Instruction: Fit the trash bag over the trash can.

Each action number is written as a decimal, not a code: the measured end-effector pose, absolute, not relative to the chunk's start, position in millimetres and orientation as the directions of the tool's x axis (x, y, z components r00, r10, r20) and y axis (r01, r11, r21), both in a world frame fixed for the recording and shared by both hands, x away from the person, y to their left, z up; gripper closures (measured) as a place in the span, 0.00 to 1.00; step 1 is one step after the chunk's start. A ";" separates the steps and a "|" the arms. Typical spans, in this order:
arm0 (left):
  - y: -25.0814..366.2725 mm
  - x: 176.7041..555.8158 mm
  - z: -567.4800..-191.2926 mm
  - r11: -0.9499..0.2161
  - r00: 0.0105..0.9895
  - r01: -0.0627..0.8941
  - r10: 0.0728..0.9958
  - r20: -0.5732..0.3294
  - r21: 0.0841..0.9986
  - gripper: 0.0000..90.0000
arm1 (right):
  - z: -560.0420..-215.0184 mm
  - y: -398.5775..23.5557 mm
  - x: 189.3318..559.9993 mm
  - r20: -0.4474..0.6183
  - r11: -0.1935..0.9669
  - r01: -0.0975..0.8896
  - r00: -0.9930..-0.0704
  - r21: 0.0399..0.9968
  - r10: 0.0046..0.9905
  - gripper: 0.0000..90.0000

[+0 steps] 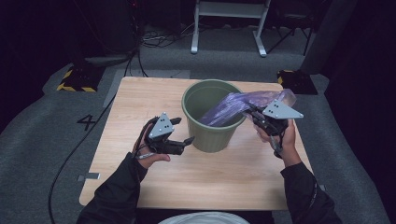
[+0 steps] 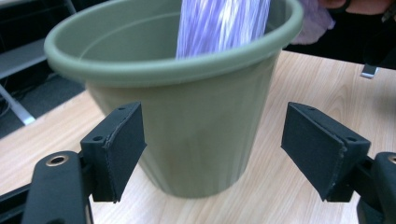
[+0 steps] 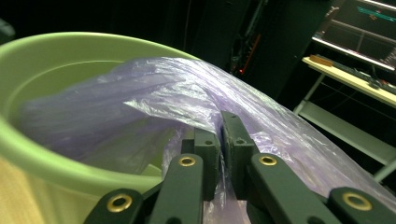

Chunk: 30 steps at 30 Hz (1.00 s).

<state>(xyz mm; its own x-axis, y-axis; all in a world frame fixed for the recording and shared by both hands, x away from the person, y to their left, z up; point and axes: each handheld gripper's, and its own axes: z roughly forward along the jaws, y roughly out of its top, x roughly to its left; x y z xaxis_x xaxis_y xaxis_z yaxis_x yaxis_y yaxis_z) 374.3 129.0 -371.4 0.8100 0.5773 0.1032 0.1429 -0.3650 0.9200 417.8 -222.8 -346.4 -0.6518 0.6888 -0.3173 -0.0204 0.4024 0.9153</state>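
Right gripper (image 3: 221, 140) pinches purple bag (image 3: 154, 102) draped into bucket (image 3: 28, 154).

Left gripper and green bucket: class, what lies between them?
Nothing but bare table. In the left gripper view, the left gripper's open jaws face the green bucket.

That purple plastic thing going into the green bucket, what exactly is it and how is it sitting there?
The purple bag looks like thin, see-through, crinkled plastic film, bunched into a long twisted strip. One end hangs down inside the green bucket and the strip drapes over the rim on the bucket's right side. Its other end is pinched between the closed fingers of the right gripper, held outside the bucket above the wooden table. Whether the bag reaches the bucket's bottom cannot be told.
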 end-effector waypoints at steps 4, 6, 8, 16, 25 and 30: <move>123.7 379.9 -365.5 -0.374 0.815 0.125 0.566 0.120 0.919 0.23 | -344.7 -218.4 415.1 -0.322 0.411 -0.028 -0.670 0.911 0.669 0.96; 123.1 384.2 -361.9 -0.373 0.812 0.124 0.570 0.121 0.920 0.23 | -343.9 -216.0 414.3 -0.330 0.423 -0.029 -0.676 0.906 0.659 0.96; 123.0 388.9 -356.1 -0.373 0.810 0.116 0.572 0.129 0.921 0.24 | -342.6 -213.4 413.2 -0.337 0.433 -0.032 -0.681 0.901 0.650 0.96; 122.7 414.6 -340.0 -0.388 0.804 0.123 0.578 0.137 0.914 0.22 | -338.9 -202.9 416.6 -0.354 0.464 -0.029 -0.689 0.885 0.632 0.95; 111.9 437.0 -317.5 -0.397 0.819 0.125 0.558 0.131 0.909 0.23 | -334.9 -192.3 429.1 -0.336 0.467 -0.001 -0.696 0.884 0.634 0.95; 98.5 439.5 -312.5 -0.422 0.836 0.115 0.529 0.142 0.899 0.24 | -333.3 -183.7 429.4 -0.341 0.474 -0.006 -0.704 0.880 0.624 0.95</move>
<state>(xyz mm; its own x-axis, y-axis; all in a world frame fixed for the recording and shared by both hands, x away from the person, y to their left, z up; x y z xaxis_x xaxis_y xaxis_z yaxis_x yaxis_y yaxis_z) 439.5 98.5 -312.5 0.8364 0.5295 0.1418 0.1150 -0.4225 0.8990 429.4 -183.7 -333.3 -0.7035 0.6237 -0.3406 -0.0060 0.4741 0.8804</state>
